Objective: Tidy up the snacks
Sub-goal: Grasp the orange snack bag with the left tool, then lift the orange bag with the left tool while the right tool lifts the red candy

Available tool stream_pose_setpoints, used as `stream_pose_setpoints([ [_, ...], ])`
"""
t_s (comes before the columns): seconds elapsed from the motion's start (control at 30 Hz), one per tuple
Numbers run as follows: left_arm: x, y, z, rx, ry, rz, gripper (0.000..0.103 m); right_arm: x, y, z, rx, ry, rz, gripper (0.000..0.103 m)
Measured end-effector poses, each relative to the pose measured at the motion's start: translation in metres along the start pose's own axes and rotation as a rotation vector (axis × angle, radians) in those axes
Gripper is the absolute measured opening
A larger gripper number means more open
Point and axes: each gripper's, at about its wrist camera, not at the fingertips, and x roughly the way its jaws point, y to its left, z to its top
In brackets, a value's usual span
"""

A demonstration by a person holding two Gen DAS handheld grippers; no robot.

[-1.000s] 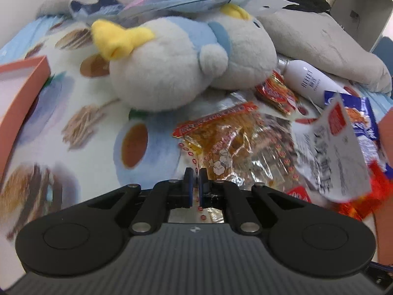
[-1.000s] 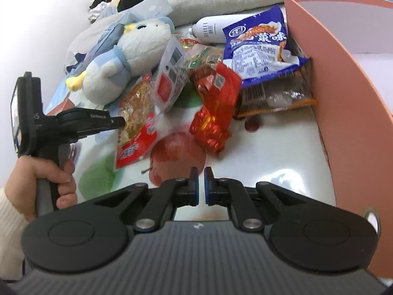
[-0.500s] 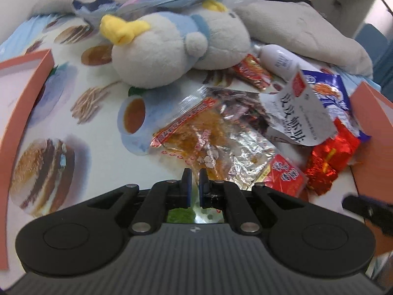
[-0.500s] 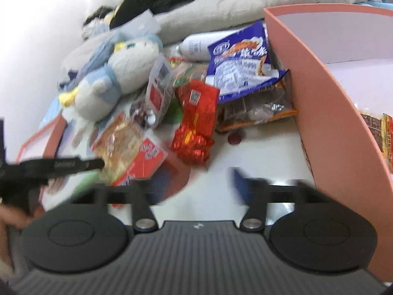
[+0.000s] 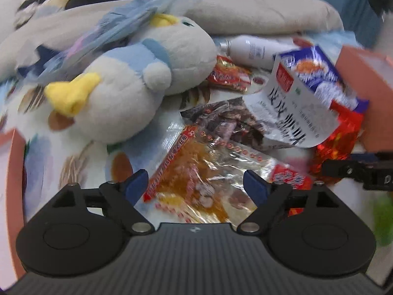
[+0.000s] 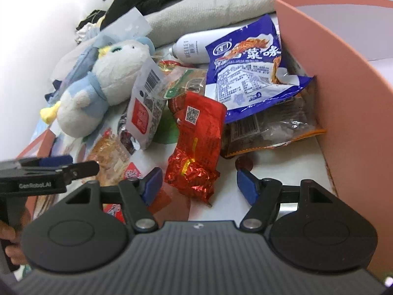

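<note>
Several snack packets lie in a heap on the printed cloth. My left gripper (image 5: 196, 186) is open and empty just above a clear packet of orange snacks (image 5: 196, 172). My right gripper (image 6: 199, 185) is open and empty, its jaws either side of the low end of a crumpled red foil packet (image 6: 196, 147). A blue-and-white packet (image 6: 250, 66) leans on the pink box (image 6: 343, 98). A white packet with a red label (image 6: 145, 108) stands by the plush. The left gripper also shows in the right wrist view (image 6: 56, 164).
A grey-and-blue plush penguin (image 5: 137, 78) lies at the back left of the heap. A white bottle (image 6: 194, 46) lies behind the packets. A second pink box edge (image 5: 12, 172) is at the far left. Grey bedding (image 6: 208, 5) lies behind.
Both grippers have opened from shut. The left gripper has moved closer over the orange snack packet. The right gripper has moved in toward the red foil packet.
</note>
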Motion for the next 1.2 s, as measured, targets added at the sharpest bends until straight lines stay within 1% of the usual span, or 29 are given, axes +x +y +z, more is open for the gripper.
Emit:
stream_pose_setpoints([
  [0.07, 0.009, -0.001, 0.003, 0.04, 0.005, 0.023, 0.088, 0.004, 0.0, 0.0, -0.003, 0.005, -0.001, 0.069],
  [0.13, 0.017, -0.003, 0.004, 0.085, -0.011, 0.058, 0.092, 0.007, 0.002, 0.0, -0.011, 0.0, -0.002, 0.069],
  [0.2, 0.025, -0.002, 0.004, 0.101, -0.005, 0.052, 0.092, 0.009, 0.003, 0.001, -0.02, -0.004, -0.001, 0.069],
  [0.27, 0.031, 0.001, 0.005, 0.099, -0.007, 0.031, 0.092, 0.01, 0.005, 0.003, -0.041, -0.002, 0.006, 0.062],
  [0.3, 0.034, 0.003, 0.005, 0.096, -0.012, 0.023, 0.092, 0.011, 0.006, 0.004, -0.047, 0.0, 0.013, 0.06],
  [0.33, 0.037, 0.006, 0.005, 0.078, -0.004, 0.016, 0.091, 0.011, 0.006, 0.004, -0.051, 0.002, 0.02, 0.055],
  [0.37, 0.04, 0.01, 0.004, 0.047, 0.004, 0.002, 0.091, 0.012, 0.007, 0.005, -0.056, 0.006, 0.027, 0.047],
  [0.4, 0.041, 0.012, 0.003, 0.03, -0.002, -0.004, 0.09, 0.012, 0.008, 0.005, -0.061, 0.01, 0.03, 0.043],
  [0.43, 0.041, 0.011, 0.003, 0.041, -0.004, -0.001, 0.087, 0.012, 0.009, 0.005, -0.067, 0.015, 0.036, 0.037],
  [0.5, 0.039, 0.008, 0.001, 0.045, -0.009, -0.002, 0.082, 0.012, 0.012, 0.006, -0.078, 0.022, 0.042, 0.031],
  [0.53, 0.038, 0.007, -0.001, 0.04, -0.01, -0.001, 0.08, 0.012, 0.014, 0.006, -0.086, 0.025, 0.046, 0.029],
  [0.63, 0.032, 0.004, -0.005, 0.021, -0.013, 0.012, 0.066, 0.009, 0.019, 0.004, -0.11, 0.03, 0.048, 0.026],
  [0.67, 0.03, 0.004, -0.006, 0.01, -0.014, 0.014, 0.064, 0.008, 0.021, 0.003, -0.118, 0.033, 0.045, 0.024],
  [0.83, 0.012, -0.002, -0.019, -0.052, -0.014, 0.017, 0.051, -0.002, 0.023, -0.005, -0.138, 0.038, 0.025, 0.024],
  [0.9, 0.004, -0.006, -0.025, -0.091, -0.016, 0.017, 0.048, -0.008, 0.022, -0.009, -0.145, 0.031, 0.018, 0.024],
  [1.03, -0.01, -0.011, -0.039, -0.17, -0.017, 0.018, 0.045, -0.02, 0.019, -0.018, -0.156, 0.032, -0.004, 0.024],
  [1.2, -0.027, -0.018, -0.058, -0.264, -0.011, 0.035, 0.044, -0.04, 0.021, -0.03, -0.179, 0.034, -0.03, 0.024],
])
